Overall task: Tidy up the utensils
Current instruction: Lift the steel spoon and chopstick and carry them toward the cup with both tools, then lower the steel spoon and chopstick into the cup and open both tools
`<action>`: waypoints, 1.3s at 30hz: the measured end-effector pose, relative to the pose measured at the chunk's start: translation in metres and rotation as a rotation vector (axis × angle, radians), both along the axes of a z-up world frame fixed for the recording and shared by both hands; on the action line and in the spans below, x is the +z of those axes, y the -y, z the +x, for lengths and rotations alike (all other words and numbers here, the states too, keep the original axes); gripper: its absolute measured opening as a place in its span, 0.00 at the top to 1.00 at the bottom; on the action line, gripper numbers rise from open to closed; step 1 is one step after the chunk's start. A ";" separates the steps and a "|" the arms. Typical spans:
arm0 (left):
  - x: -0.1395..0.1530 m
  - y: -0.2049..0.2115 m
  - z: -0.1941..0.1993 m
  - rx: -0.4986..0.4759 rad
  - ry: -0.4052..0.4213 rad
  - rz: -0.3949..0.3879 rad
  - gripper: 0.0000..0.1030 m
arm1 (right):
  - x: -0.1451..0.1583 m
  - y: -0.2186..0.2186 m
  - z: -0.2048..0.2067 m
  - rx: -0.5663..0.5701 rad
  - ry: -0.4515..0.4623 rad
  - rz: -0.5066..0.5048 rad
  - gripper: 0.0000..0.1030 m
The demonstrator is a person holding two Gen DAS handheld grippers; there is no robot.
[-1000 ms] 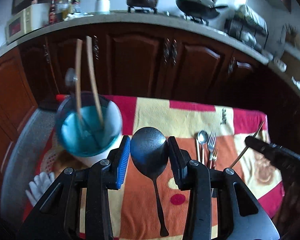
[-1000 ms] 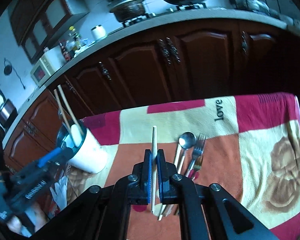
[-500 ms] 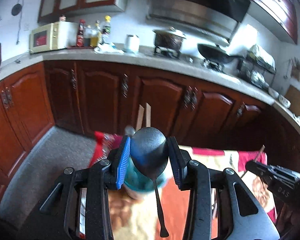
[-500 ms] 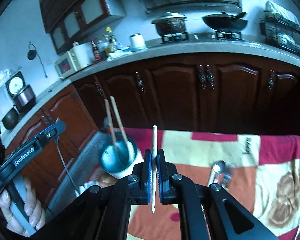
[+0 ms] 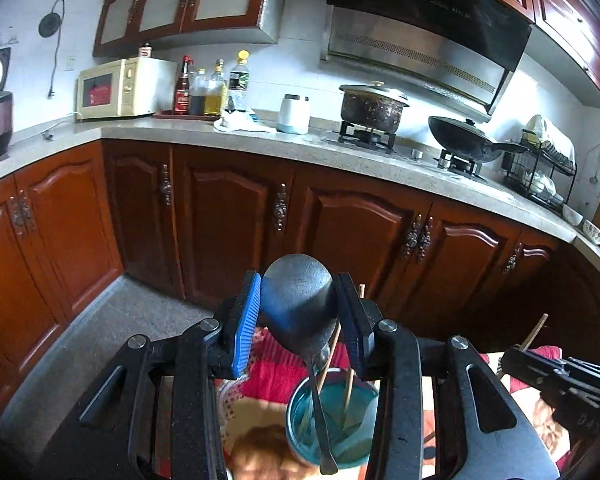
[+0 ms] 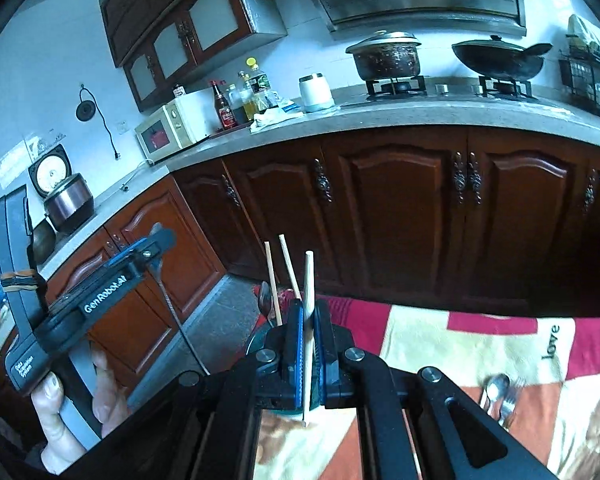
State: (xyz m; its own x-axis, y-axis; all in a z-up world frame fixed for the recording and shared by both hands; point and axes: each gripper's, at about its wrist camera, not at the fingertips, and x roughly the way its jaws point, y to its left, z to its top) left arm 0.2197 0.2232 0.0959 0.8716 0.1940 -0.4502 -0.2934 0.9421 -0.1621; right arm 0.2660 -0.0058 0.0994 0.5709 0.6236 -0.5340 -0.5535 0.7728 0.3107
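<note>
**Ana:** Grippers first: what did each one hold?

**Ben:** Left gripper [image 5: 298,320] had its jaws clamped on the bowl of a dark spoon [image 5: 299,300], handle hanging straight down. Right gripper [image 6: 307,330] was closed narrow on a single pale chopstick [image 6: 308,320], held upright, its lower tip showing below the jaws.

**Ana:** And where was the holder?

**Ben:** The blue cup [image 5: 332,428] sat on the patterned tablecloth [image 6: 440,344], right under the left gripper. The spoon's handle reached down over its mouth; I couldn't tell whether it touched the bottom. In the right view the cup was mostly hidden behind the jaws.

**Ana:** How far along would you say?

**Ben:** Partway, I judged. Two chopsticks [image 6: 280,276] and a small metal spoon [image 6: 265,300] already stood in the cup. The dark spoon and the single chopstick were both over it but not let go. A spoon and fork [image 6: 500,394] lay on the cloth, far right, not yet picked up.

**Ana:** Anything in the way?

**Ben:** Mostly the two standing chopsticks, leaning across the opening just beside the dark spoon's handle. Both grippers crowded the same cup, so they could bump each other.

**Ana:** Surroundings?

**Ben:** Brown cabinets [image 5: 236,224] far behind, a counter with a microwave [image 5: 120,88], bottles [image 5: 212,88], a pot [image 5: 372,106] and a wok [image 5: 468,142].
</note>
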 end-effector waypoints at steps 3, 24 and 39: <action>-0.013 -0.003 0.014 -0.012 -0.001 0.005 0.64 | -0.009 -0.015 0.008 0.002 0.001 -0.007 0.96; -0.074 -0.007 0.048 -0.028 -0.045 0.023 0.64 | -0.020 -0.036 0.024 -0.005 0.035 0.018 0.96; -0.107 0.004 0.032 -0.070 -0.075 0.008 0.64 | -0.073 -0.035 0.012 -0.027 -0.037 -0.002 0.96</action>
